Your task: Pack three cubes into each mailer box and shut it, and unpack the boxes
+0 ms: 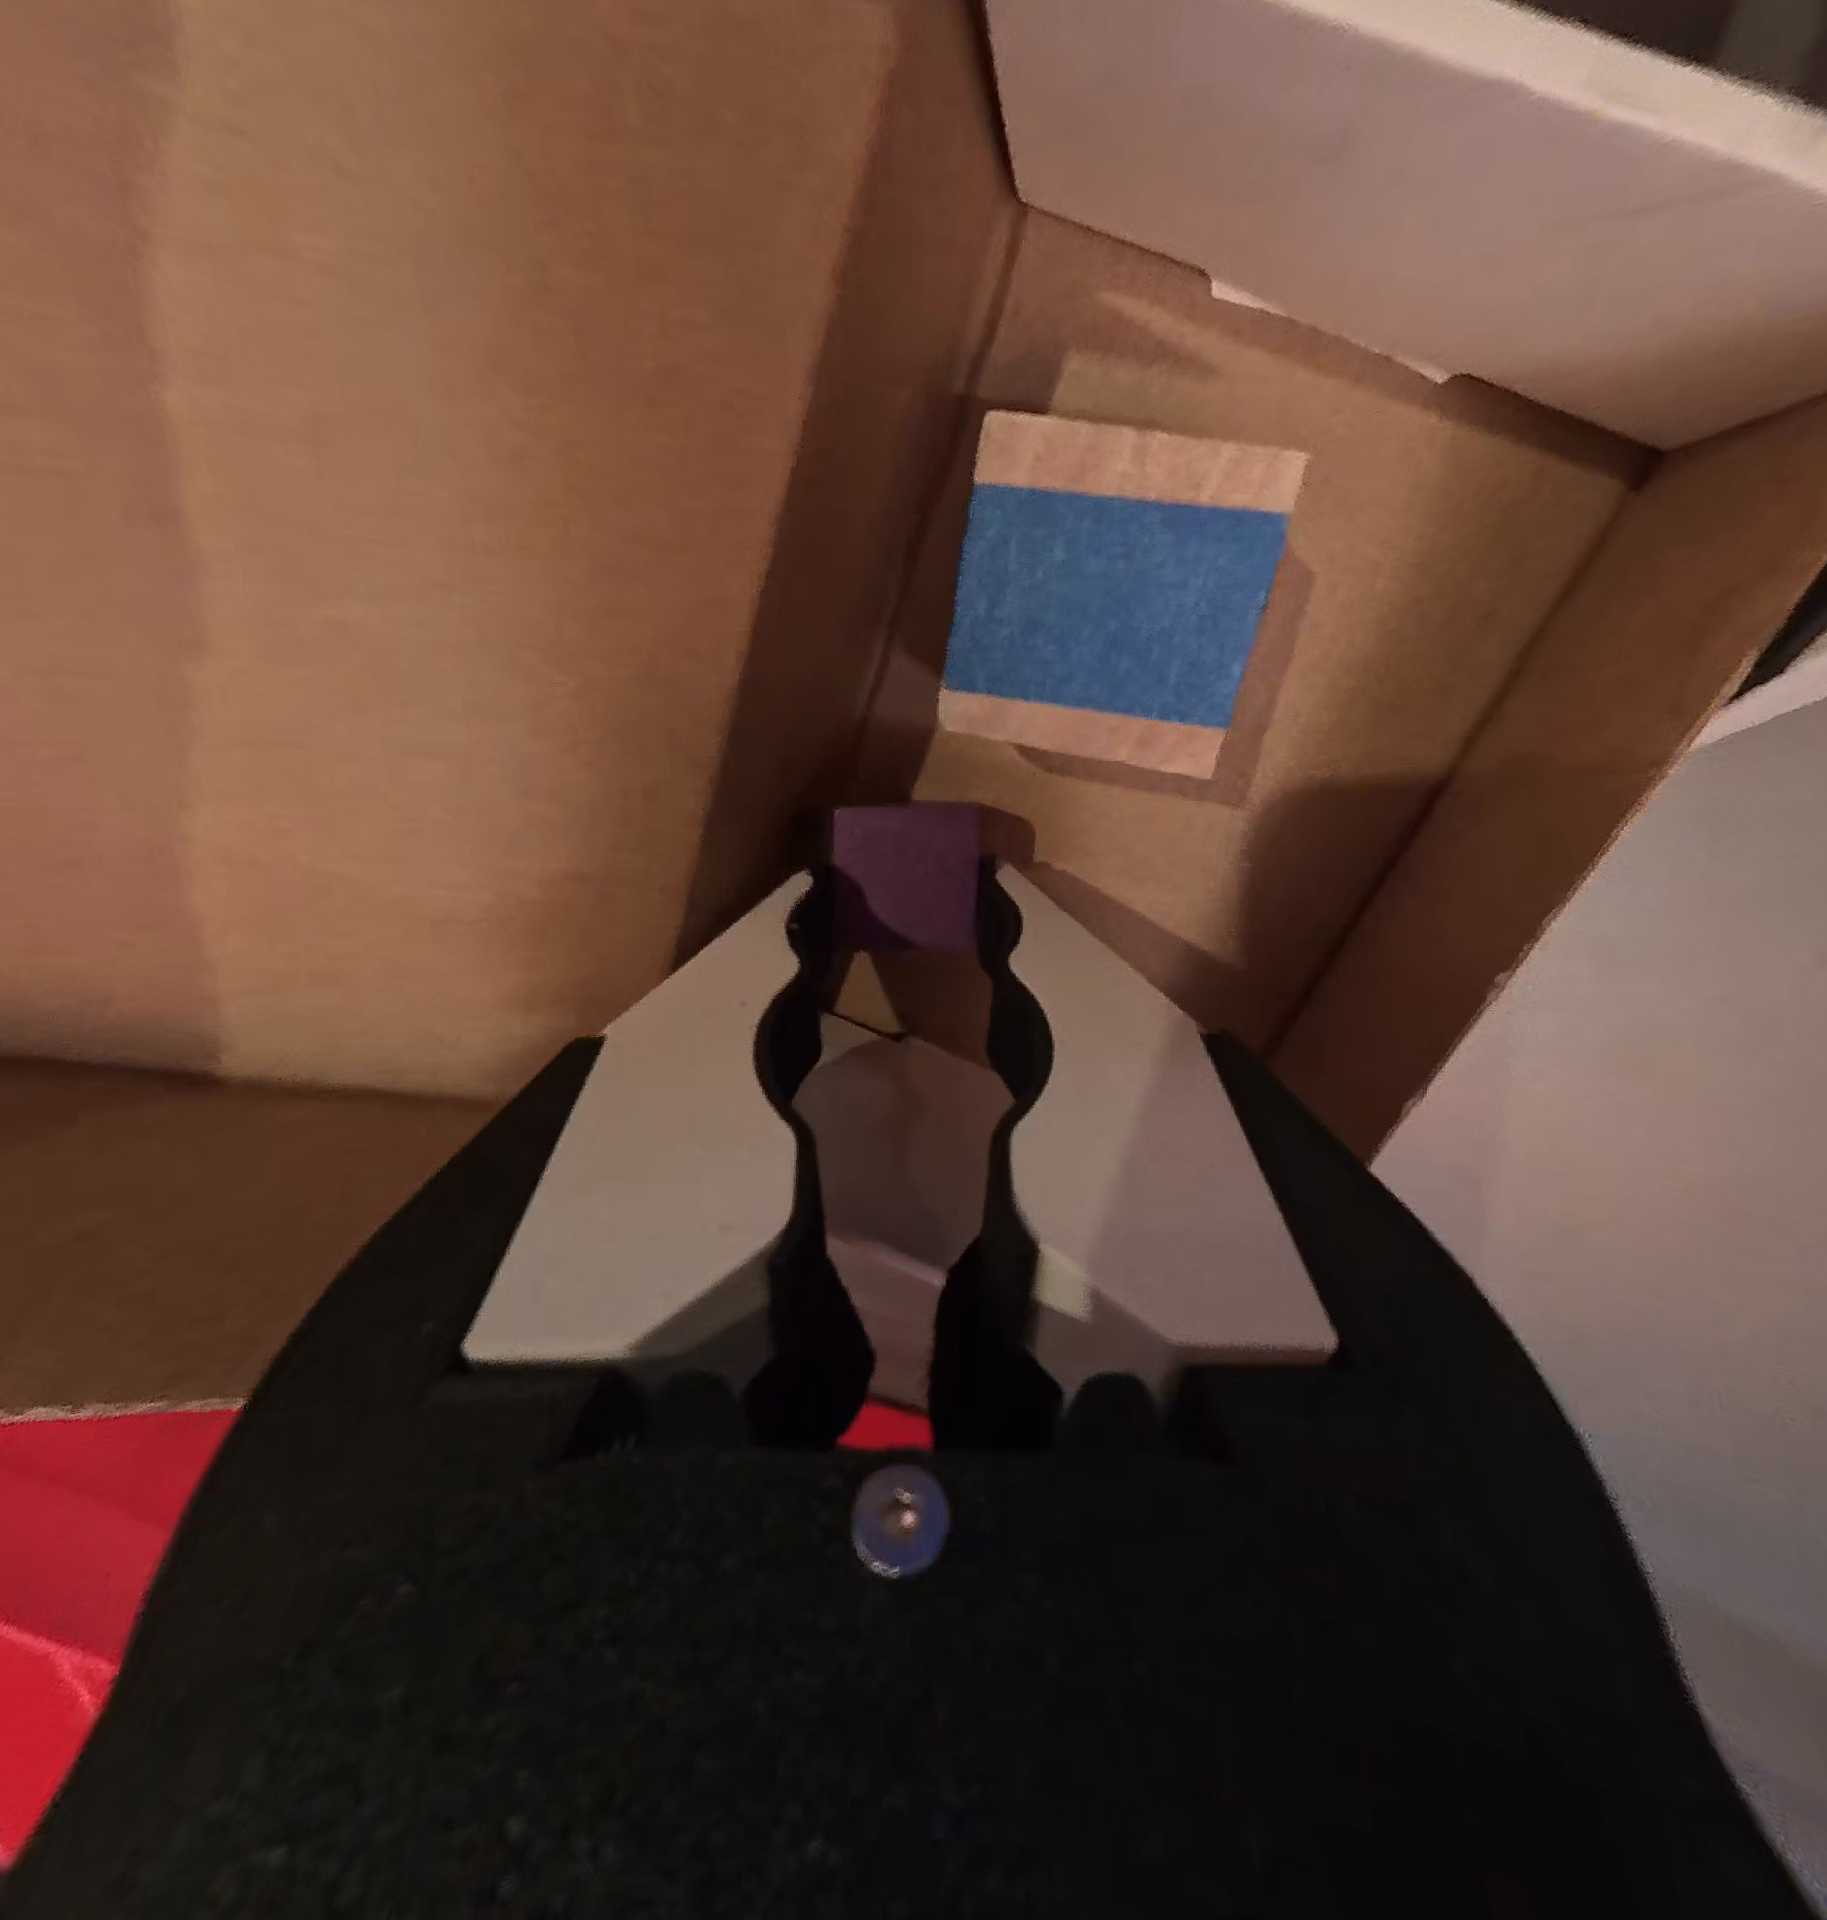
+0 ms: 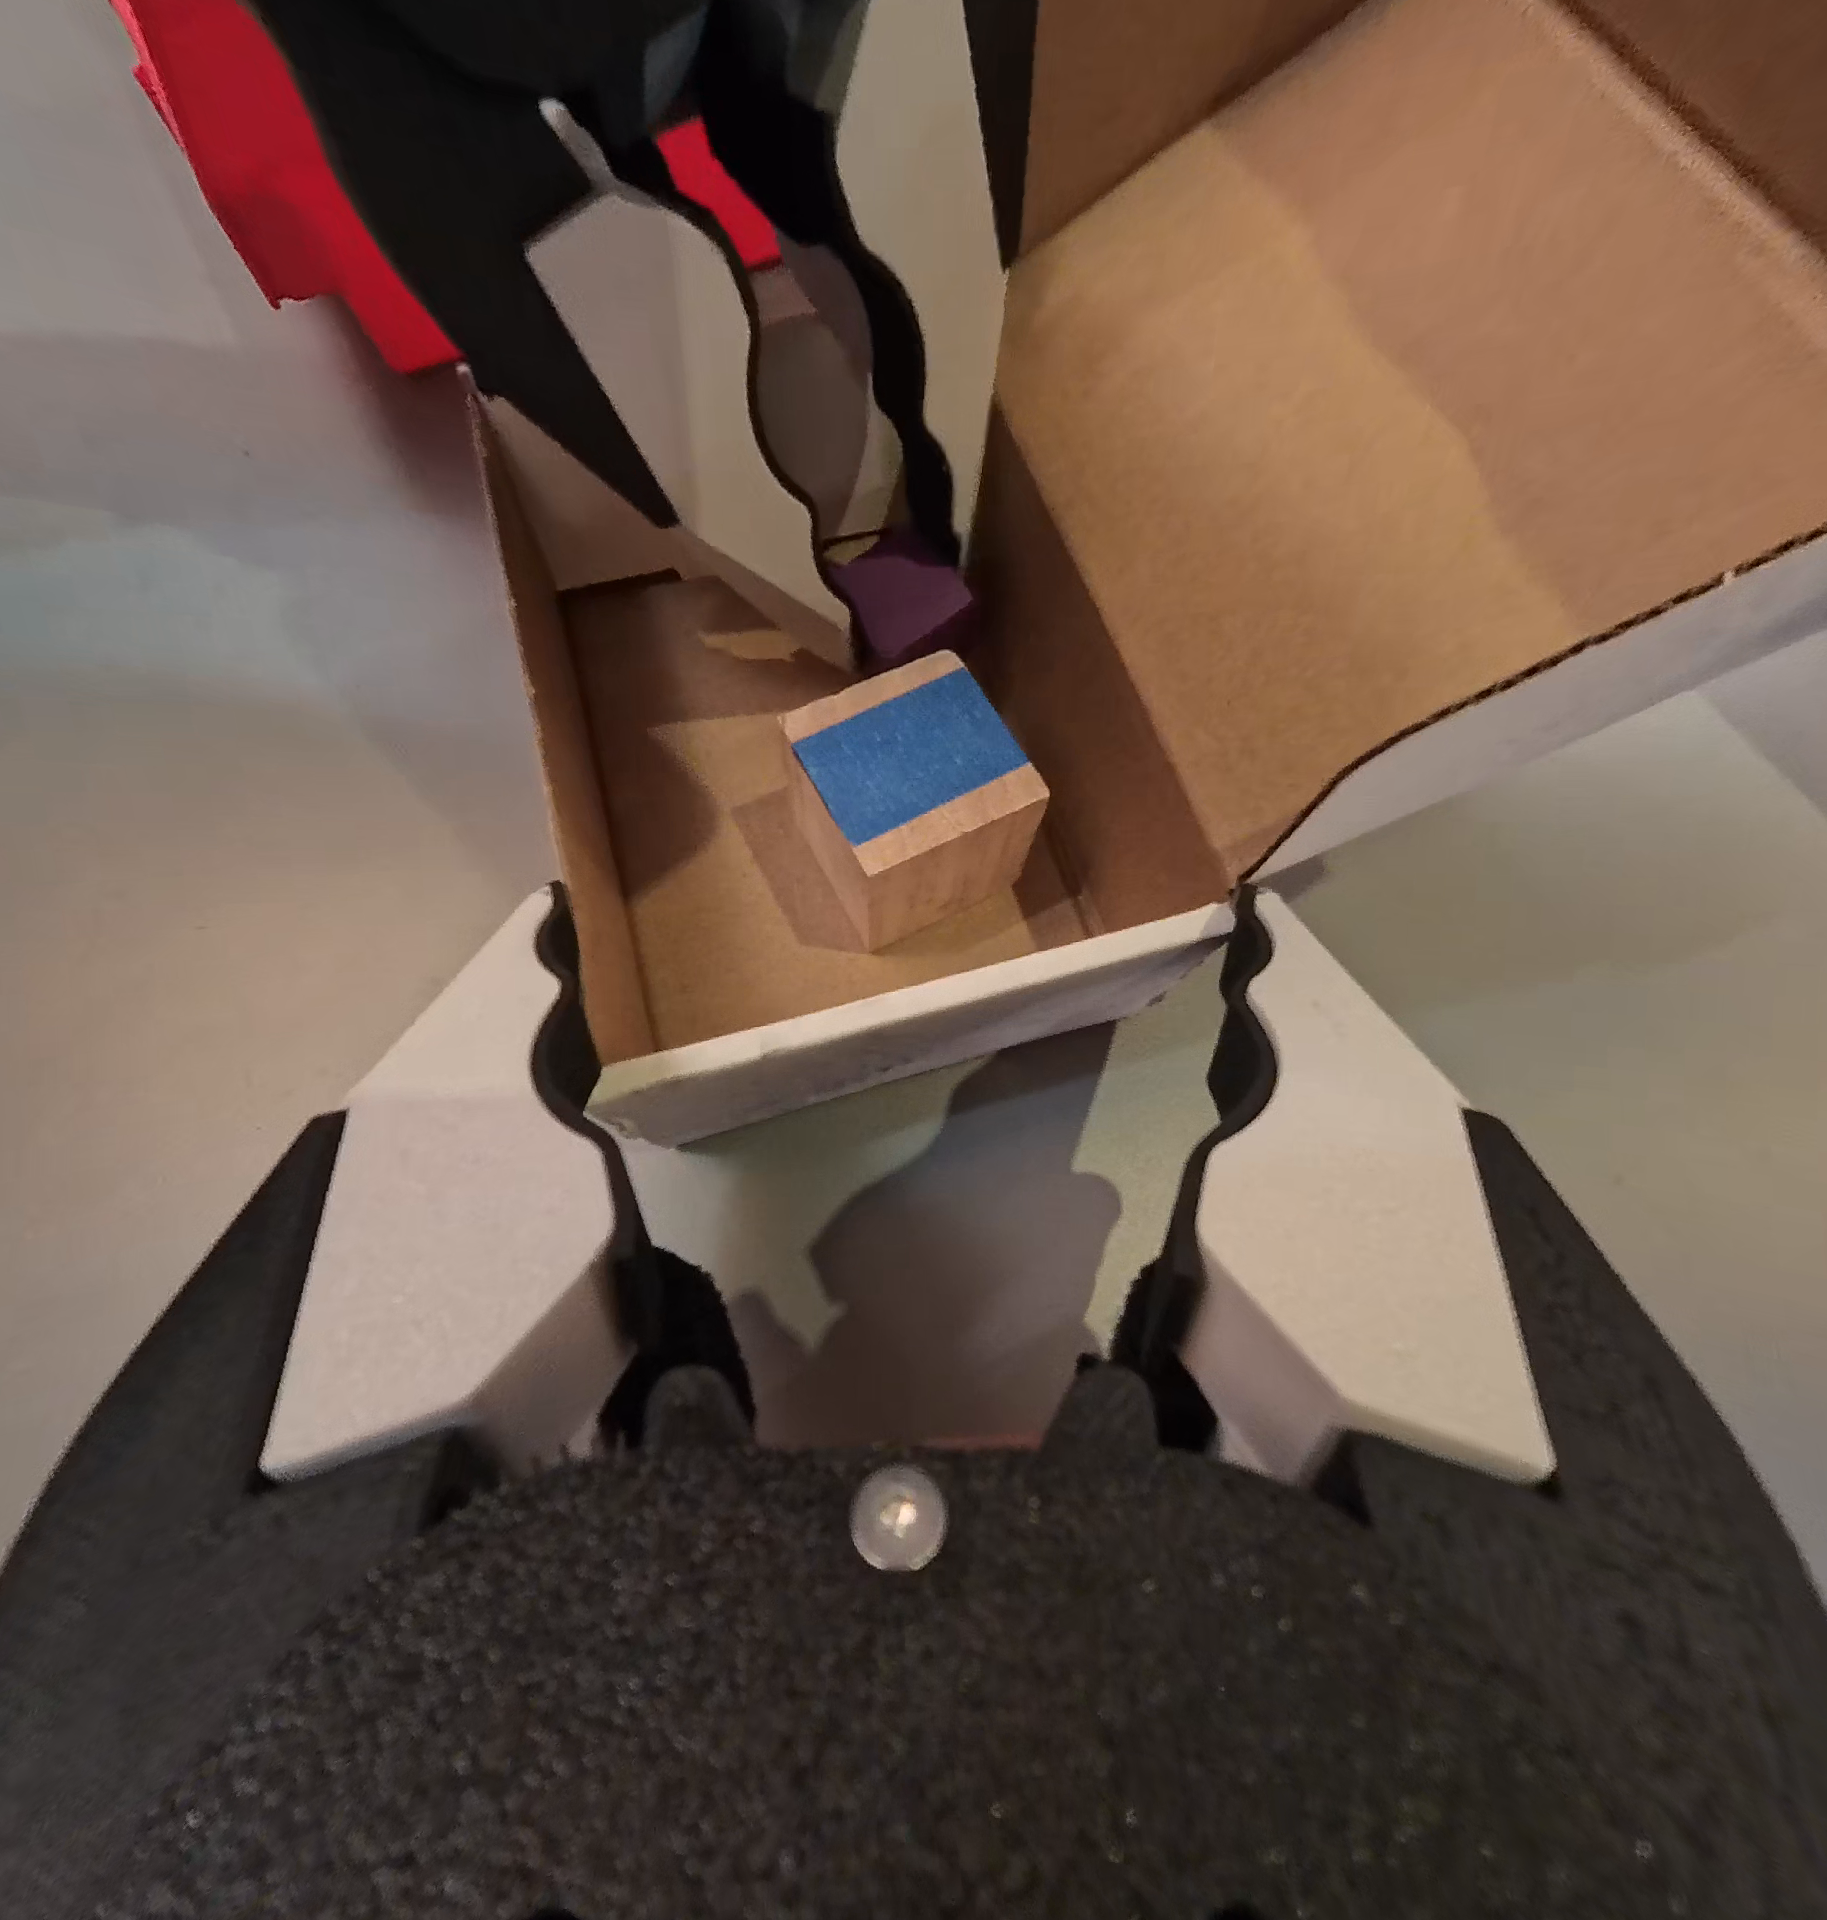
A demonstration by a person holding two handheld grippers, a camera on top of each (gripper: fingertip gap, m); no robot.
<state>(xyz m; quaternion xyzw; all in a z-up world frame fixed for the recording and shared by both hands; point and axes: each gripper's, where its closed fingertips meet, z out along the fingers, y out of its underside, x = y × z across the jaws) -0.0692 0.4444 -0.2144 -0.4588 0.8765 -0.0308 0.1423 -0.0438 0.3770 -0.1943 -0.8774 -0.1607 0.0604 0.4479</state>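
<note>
A white mailer box [image 2: 888, 1039] with a brown inside stands open, its lid [image 2: 1356, 468] raised on the right. A wooden cube with a blue taped top [image 2: 914, 769] lies on the box floor; it also shows in the left wrist view [image 1: 1117, 603]. My left gripper [image 1: 904, 894] is shut on a small purple cube [image 1: 904, 878], held low inside the box's far end beside the lid [image 1: 369, 520]. In the right wrist view the left gripper [image 2: 888, 592] reaches down with the purple cube [image 2: 909, 613]. My right gripper [image 2: 901, 935] spans the box's near end, fingers touching both corners.
A red object [image 2: 265, 156] lies on the white table beyond the box's far end, and shows under my left gripper [image 1: 57, 1558]. The pale tabletop [image 2: 213, 727] lies to the left of the box. The box wall [image 1: 1460, 779] stands close on the right of the left gripper. The gap from one gripper's tips to the other's is roughly 9 cm.
</note>
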